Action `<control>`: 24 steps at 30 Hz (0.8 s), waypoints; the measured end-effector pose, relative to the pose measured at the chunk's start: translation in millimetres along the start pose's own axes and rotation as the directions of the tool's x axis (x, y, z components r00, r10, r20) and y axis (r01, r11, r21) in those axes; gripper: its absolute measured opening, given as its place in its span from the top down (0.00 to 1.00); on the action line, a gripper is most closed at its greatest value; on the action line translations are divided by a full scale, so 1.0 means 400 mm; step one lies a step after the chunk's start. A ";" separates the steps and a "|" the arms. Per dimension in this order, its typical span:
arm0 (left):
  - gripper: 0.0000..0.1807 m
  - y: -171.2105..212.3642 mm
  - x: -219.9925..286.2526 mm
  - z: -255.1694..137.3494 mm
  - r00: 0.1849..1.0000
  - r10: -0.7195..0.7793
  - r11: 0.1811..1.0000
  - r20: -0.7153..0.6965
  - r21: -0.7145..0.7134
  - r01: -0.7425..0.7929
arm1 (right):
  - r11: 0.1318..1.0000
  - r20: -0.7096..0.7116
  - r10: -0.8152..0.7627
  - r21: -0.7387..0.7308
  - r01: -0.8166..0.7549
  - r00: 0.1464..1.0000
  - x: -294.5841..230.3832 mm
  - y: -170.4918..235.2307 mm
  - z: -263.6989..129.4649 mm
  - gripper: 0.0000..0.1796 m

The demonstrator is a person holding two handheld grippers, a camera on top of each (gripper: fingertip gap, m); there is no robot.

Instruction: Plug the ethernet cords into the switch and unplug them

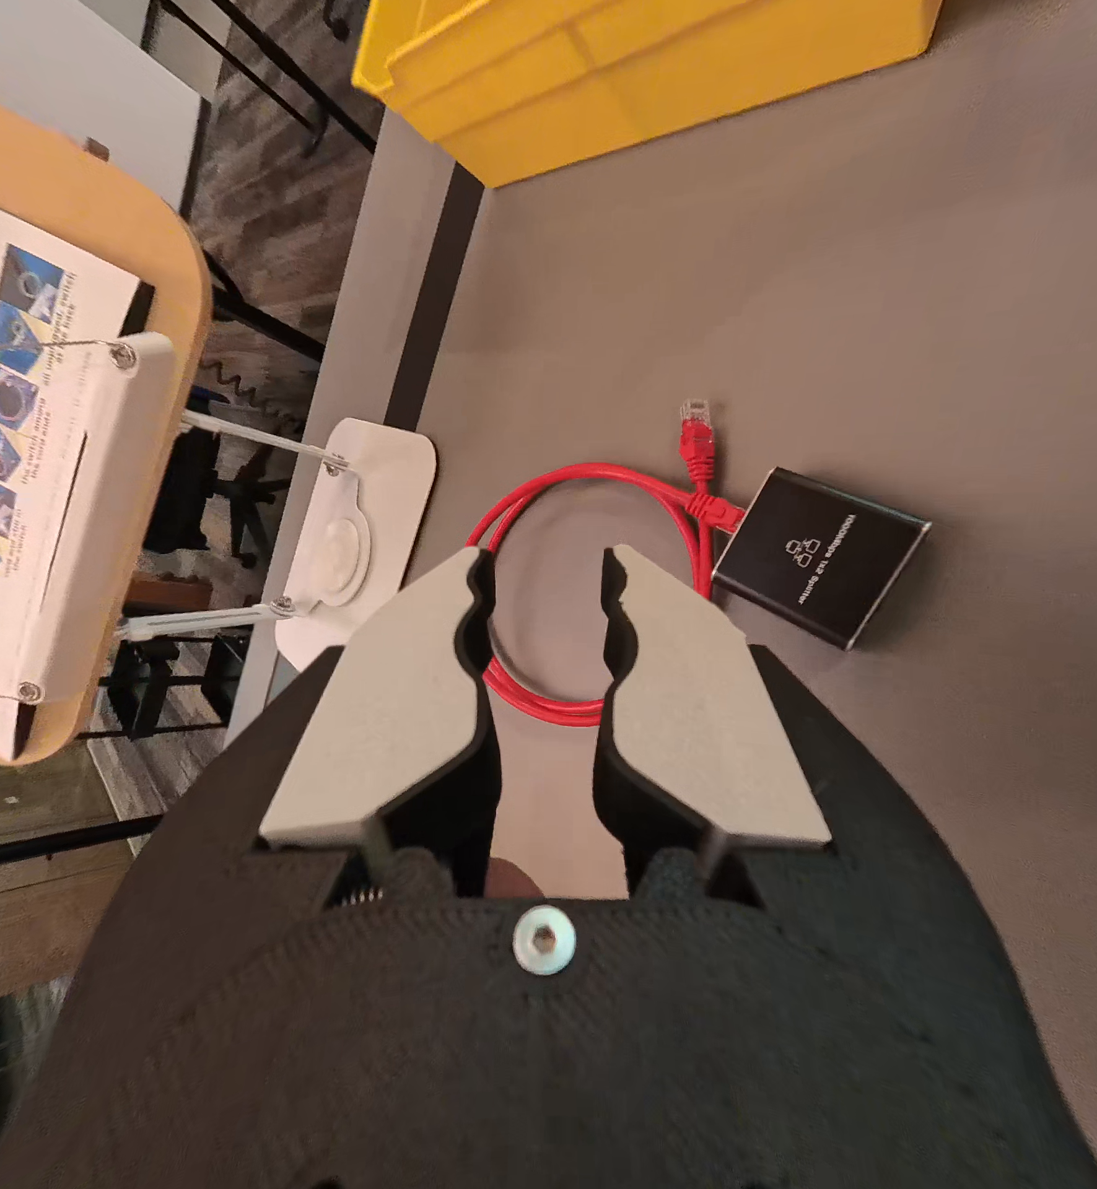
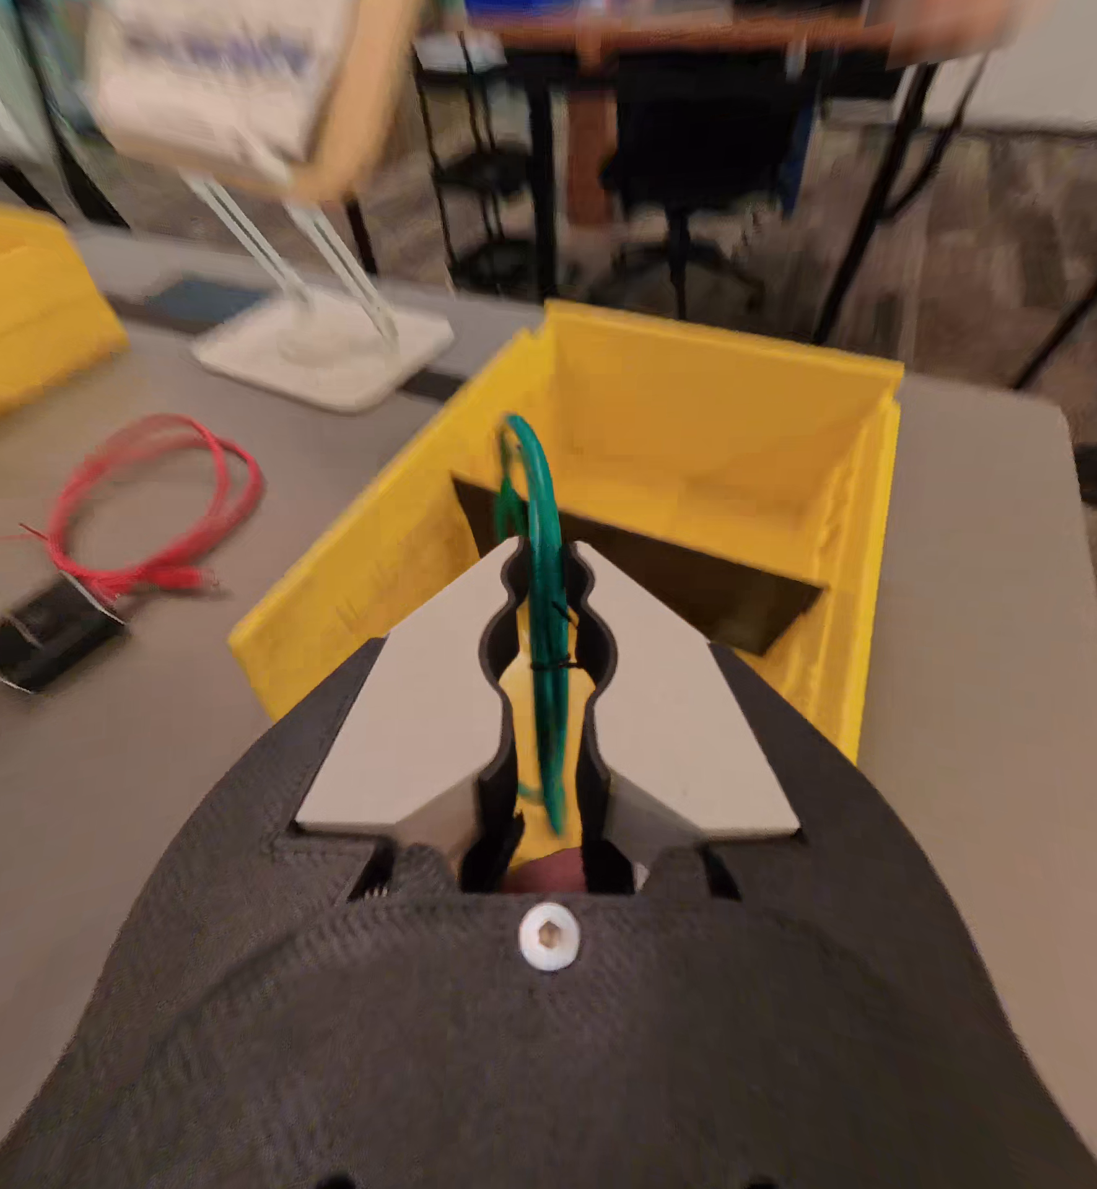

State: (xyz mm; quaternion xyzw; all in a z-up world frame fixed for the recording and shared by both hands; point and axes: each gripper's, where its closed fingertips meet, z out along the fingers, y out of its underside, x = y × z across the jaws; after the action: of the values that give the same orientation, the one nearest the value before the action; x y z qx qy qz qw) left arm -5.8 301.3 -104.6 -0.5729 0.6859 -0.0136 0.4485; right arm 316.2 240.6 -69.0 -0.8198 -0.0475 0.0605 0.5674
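Note:
A small black switch box (image 1: 819,558) lies on the grey table. A coiled red ethernet cord (image 1: 597,476) lies beside it, one plug at the box's port, the other plug (image 1: 697,428) free on the table. My left gripper (image 1: 545,560) is open and empty, hovering over the red coil. Both also show blurred in the right wrist view: box (image 2: 43,634), red cord (image 2: 153,508). My right gripper (image 2: 549,547) is shut on a coiled green ethernet cord (image 2: 542,579), held above a yellow bin (image 2: 693,450).
A second yellow bin (image 1: 597,83) stands at the table's far side, also in the right wrist view (image 2: 18,309). A white stand (image 1: 352,547) at the table edge holds a board with a printed sheet (image 1: 31,450). Chairs and table legs lie beyond.

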 end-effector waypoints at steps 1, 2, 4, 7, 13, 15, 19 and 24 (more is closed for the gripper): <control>0.83 0.008 -0.002 0.007 1.000 -0.006 1.000 0.001 -0.011 0.006 | 0.998 -0.042 -0.026 -0.063 0.023 0.999 0.013 0.030 0.009 0.94; 0.83 0.015 -0.003 0.012 1.000 -0.016 1.000 -0.004 -0.017 0.016 | 0.990 -0.095 -0.091 -0.117 0.079 0.991 0.027 0.049 0.012 0.93; 0.83 0.026 -0.004 0.018 0.999 -0.040 0.999 -0.014 -0.018 0.040 | 0.945 -0.158 -0.229 -0.274 0.180 0.961 0.048 0.093 0.010 0.94; 0.82 0.049 -0.006 0.017 0.998 -0.060 0.998 -0.013 -0.036 0.060 | 0.898 -0.190 -0.324 -0.370 0.238 0.927 0.062 0.113 0.008 0.99; 0.82 0.091 0.011 0.009 0.996 -0.081 0.995 -0.029 -0.057 0.079 | 0.944 -0.102 -0.184 -0.296 0.147 0.978 0.025 0.102 0.017 1.00; 0.82 0.101 0.014 0.009 0.996 -0.087 0.994 -0.032 -0.062 0.085 | 0.986 -0.047 -0.059 -0.157 0.051 0.997 0.001 0.040 0.004 1.00; 0.82 0.112 0.020 0.017 0.994 -0.100 0.993 -0.043 -0.072 0.097 | 0.988 0.023 0.154 -0.012 -0.154 0.988 0.006 -0.010 -0.014 1.00; 0.82 0.122 0.021 0.027 0.995 -0.092 0.991 -0.045 -0.098 0.087 | 0.953 -0.148 0.046 -0.291 -0.088 0.988 0.072 0.140 0.010 0.85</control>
State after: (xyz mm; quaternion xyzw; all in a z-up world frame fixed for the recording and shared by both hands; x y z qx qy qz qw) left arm -36.1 316.9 -142.0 -0.6235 0.6703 -0.0150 0.4021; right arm 344.7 228.8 -124.2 -0.8991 0.0117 0.0143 0.4374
